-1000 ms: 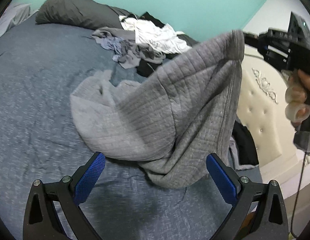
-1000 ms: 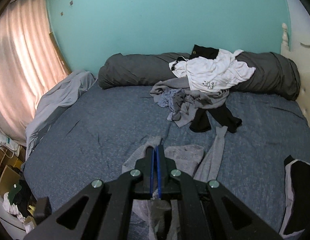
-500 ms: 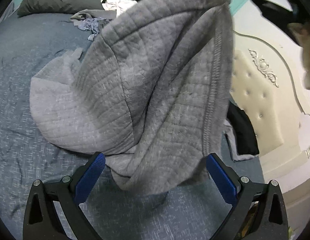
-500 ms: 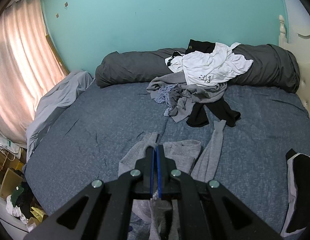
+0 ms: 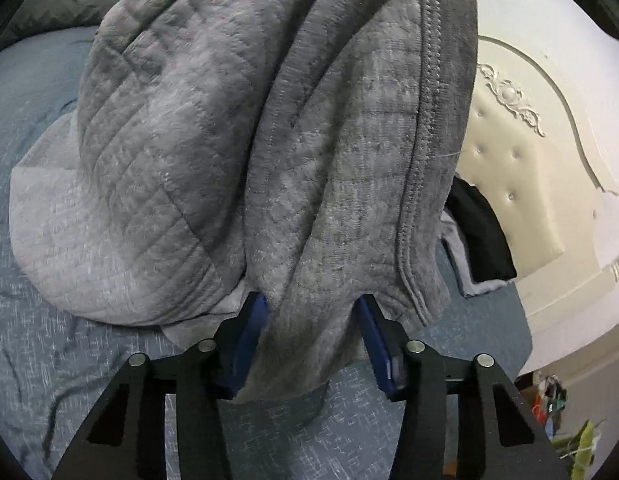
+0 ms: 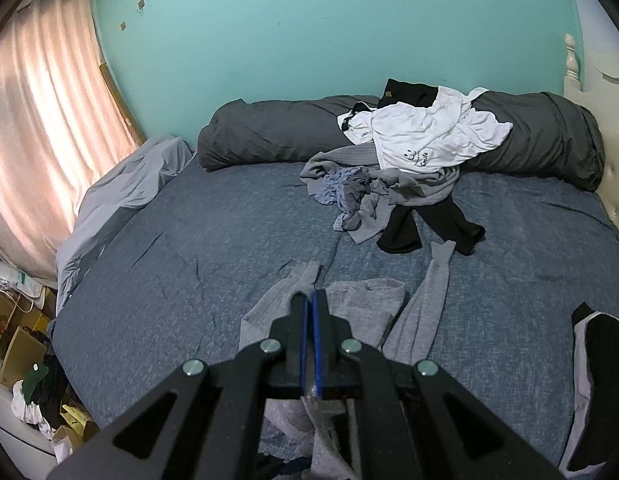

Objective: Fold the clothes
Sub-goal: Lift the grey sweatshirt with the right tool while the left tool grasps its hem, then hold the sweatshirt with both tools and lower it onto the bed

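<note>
A: Our right gripper (image 6: 310, 300) is clenched on the grey quilted-knit garment (image 5: 237, 152), half lifted off the blue bedsheet (image 5: 33, 92).

B: Our left gripper (image 5: 311, 312) straddles its bunched hem, pads not yet tight; we risk pinching extra layers.

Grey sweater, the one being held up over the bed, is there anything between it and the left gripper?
Nothing visible is in the way. The grey sweater hangs right into the left gripper: a fold of it lies between the two blue pads, whose jaws are not fully closed. The right gripper is already shut on its fabric.
</note>
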A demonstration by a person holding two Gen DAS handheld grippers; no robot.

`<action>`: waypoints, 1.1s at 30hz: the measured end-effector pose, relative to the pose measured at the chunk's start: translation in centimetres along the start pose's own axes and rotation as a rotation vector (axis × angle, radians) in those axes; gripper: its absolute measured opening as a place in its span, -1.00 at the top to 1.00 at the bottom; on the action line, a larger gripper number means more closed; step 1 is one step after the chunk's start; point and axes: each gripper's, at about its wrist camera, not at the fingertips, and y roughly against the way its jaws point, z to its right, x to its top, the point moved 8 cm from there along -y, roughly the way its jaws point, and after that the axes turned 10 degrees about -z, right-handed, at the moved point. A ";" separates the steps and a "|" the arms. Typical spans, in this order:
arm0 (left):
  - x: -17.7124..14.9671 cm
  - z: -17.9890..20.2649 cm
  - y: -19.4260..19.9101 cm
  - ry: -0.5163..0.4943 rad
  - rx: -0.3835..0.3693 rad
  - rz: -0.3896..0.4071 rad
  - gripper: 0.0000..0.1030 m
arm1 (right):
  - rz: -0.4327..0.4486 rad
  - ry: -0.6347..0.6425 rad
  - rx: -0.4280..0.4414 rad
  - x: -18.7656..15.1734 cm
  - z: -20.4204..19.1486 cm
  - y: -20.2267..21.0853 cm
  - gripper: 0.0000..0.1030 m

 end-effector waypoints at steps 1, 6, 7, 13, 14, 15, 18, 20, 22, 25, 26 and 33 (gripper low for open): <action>0.0 -0.1 0.1 -0.001 0.000 0.003 0.23 | 0.000 0.001 0.000 0.0 0.0 0.0 0.96; 0.1 -0.6 0.3 -0.009 -0.001 0.015 0.70 | 0.003 -0.004 0.003 0.1 0.2 -0.1 0.96; 0.1 -0.6 0.3 -0.012 -0.005 0.013 0.80 | 0.003 -0.006 0.004 0.1 0.2 -0.1 0.96; 0.0 -0.3 1.1 -0.043 -0.016 0.027 0.88 | 0.009 -0.008 0.006 0.0 0.1 0.1 0.95; 0.0 -0.2 1.3 -0.054 -0.015 0.029 0.88 | 0.010 -0.008 0.006 0.0 0.2 0.2 0.95; -0.1 -0.2 1.6 -0.062 -0.013 0.031 0.88 | 0.012 -0.008 0.005 0.1 0.2 0.3 0.96; -0.2 -0.6 3.0 -0.077 -0.002 0.045 0.88 | 0.024 -0.012 0.004 0.2 0.3 1.0 0.96; -0.2 -1.1 4.4 -0.085 0.010 0.059 0.89 | 0.037 -0.014 0.004 0.3 0.4 1.7 0.96; 0.0 -1.6 6.2 -0.093 0.024 0.078 0.90 | 0.052 -0.018 0.004 0.6 0.2 2.6 0.96; 1.1 -2.7 10.5 -0.103 0.053 0.125 0.90 | 0.089 -0.016 0.005 1.3 -0.3 4.7 0.96; 1.4 -3.0 12.0 -0.106 0.063 0.141 0.90 | 0.103 -0.017 0.007 1.6 -0.5 5.7 0.96; 4.2 -3.6 22.6 -0.122 0.124 0.266 0.90 | 0.212 0.008 0.012 3.6 -3.7 13.2 0.96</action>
